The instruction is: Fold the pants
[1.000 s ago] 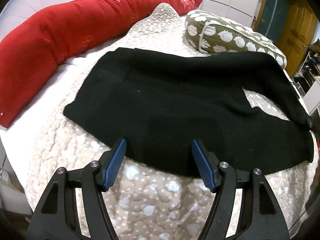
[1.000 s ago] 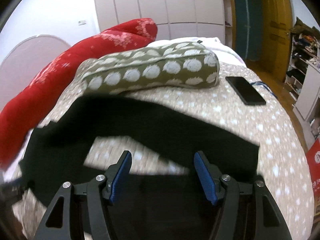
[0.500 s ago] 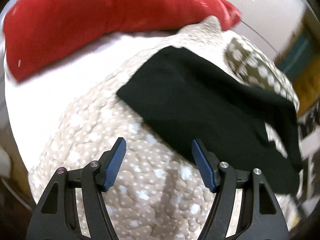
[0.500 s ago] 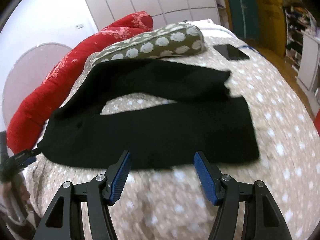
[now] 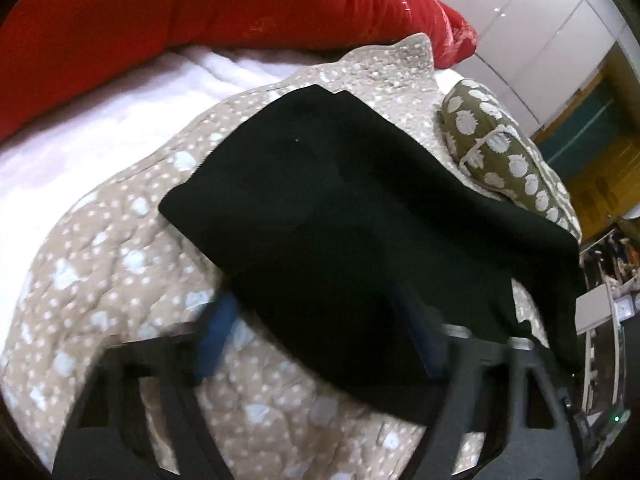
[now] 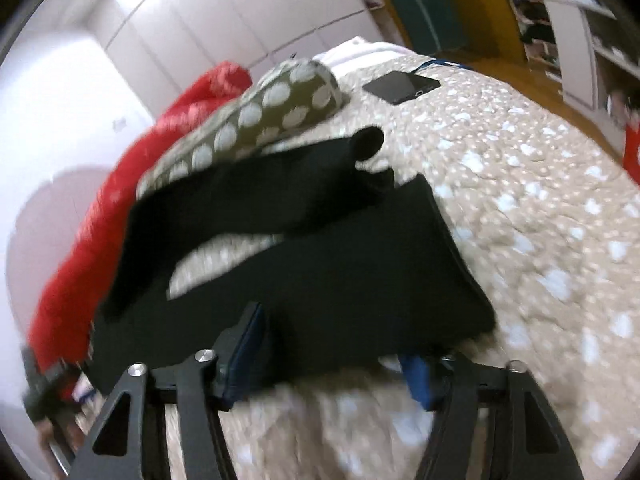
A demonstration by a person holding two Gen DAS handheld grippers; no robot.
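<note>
Black pants (image 5: pixel 360 220) lie spread flat on a beige dotted quilt (image 5: pixel 100 280). My left gripper (image 5: pixel 318 332) sits low at their near edge by the waist end. Its jaws are closing, still wide apart, with the cloth edge between the blurred blue pads (image 5: pixel 216 332). In the right wrist view the pants (image 6: pixel 340 264) show two legs, the far one partly against the olive pillow. My right gripper (image 6: pixel 332 366) straddles the near leg's edge close to the hem. Its jaws are closing too, with the cloth between the pads and no pinch visible.
A long red bolster (image 5: pixel 200 12) curves along the far side above a white sheet (image 5: pixel 80 140). An olive pillow with pale dots (image 5: pixel 508 152) lies beside the pants. A dark phone (image 6: pixel 400 86) rests on the quilt beyond it. White wardrobe doors stand behind.
Both grippers have come down and forward onto the near edge of the pants and have rolled. The cloth edge, which lay beyond the fingertips, now sits between the fingers of each.
</note>
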